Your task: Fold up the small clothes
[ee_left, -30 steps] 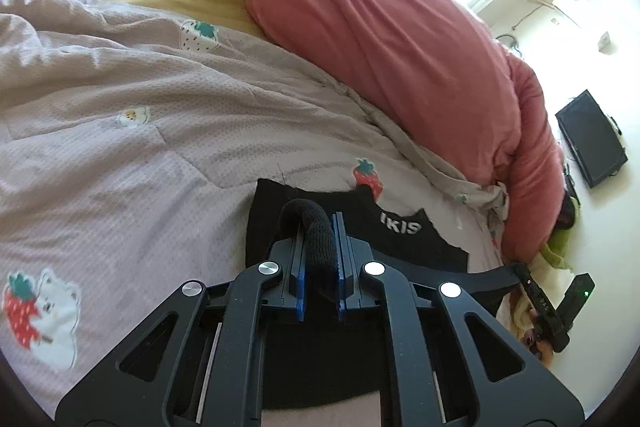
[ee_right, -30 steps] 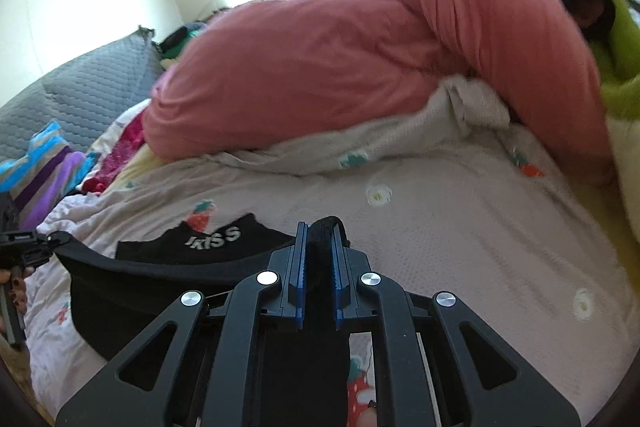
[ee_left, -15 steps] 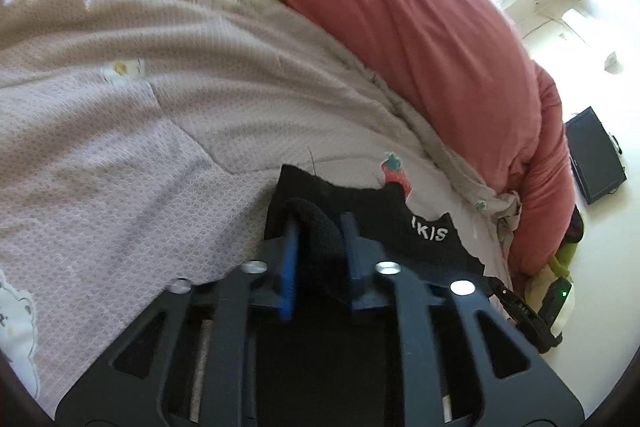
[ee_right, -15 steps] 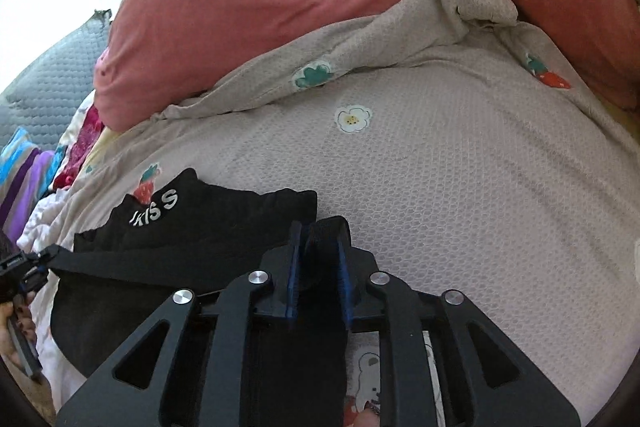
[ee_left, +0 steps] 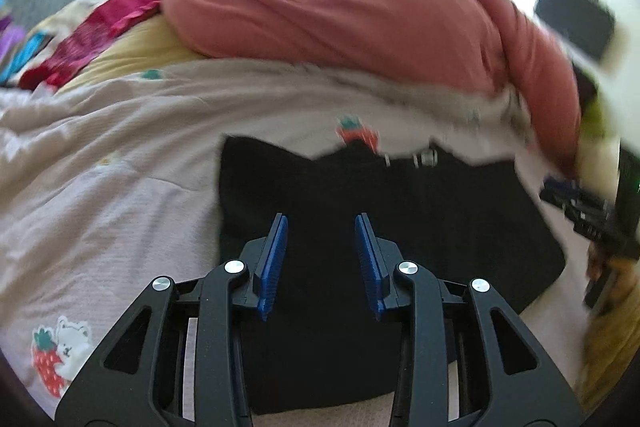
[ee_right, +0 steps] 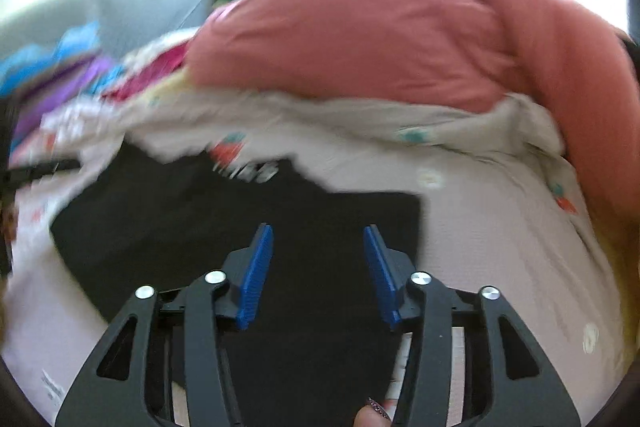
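Left wrist view shows the left gripper w/ its blue ribbed pads spread apart, nothing between them; the jaws have just been opening, and the small black cloth garment with white letters lies free under them on the pale pink quilted bed cover with strawberry prints. Right wrist view gives the same for the right gripper: pads apart, no cloth pinched, jaws also just opened, the black garment flat below and to the left of it. Behind, a big salmon-pink duvet heap lies well apart from the work. I judge one fold is just laid down and released. To do this step well: lift both grippers straight away from the cloth, so no pad drags the top layer and undoes the fold. Then check the edges; the far edge looks uneven, but the frames are blurred, so I cannot tell if the layers match. For the next fold, take the two corners of one side at same time, pinch both layers, keep cloth low over the bed, and lay it down w/o pulling.
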The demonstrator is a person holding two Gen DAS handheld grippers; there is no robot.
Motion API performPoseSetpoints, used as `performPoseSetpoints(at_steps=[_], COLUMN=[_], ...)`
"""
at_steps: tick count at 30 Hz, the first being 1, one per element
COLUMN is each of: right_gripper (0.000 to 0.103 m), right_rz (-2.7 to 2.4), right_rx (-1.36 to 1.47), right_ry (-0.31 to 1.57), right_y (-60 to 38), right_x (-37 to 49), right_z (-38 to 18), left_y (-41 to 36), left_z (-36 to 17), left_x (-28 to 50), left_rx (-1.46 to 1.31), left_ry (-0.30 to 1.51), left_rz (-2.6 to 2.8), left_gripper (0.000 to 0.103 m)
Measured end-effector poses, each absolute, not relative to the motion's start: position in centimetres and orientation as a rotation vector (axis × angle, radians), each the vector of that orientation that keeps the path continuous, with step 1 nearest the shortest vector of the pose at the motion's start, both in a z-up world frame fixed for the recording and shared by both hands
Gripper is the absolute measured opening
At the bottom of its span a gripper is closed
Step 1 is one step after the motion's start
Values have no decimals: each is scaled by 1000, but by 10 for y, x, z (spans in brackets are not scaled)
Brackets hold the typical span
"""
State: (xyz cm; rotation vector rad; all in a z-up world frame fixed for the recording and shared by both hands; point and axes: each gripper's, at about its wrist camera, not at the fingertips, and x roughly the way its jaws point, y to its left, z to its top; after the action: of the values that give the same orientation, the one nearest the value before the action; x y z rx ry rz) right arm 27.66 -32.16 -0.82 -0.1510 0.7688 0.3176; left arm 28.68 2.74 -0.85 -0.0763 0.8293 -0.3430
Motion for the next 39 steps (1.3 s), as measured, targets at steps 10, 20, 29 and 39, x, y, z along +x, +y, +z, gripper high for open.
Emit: performPoseSetpoints(at_steps=[10,20,29,39], right_gripper=[46,53,55,54], right_rz=[211,154,202,213], right_rx=[-48,286,548,692], right_ry=[893,902,993,992], right_y=[-329,-403,-413,-413], right_x=[291,209,193,207], right_z=[-40,-22,-51,-61], left_y=[65,117,95,85], left_z=[-54,-41,-54,-55], left_x=[288,226,191,179], left_rx=[-201,-488,-663,-848], left_ry=[946,946,994,968], left_rz=[-198,-206,-315,-363], left_gripper=[27,42,51,52])
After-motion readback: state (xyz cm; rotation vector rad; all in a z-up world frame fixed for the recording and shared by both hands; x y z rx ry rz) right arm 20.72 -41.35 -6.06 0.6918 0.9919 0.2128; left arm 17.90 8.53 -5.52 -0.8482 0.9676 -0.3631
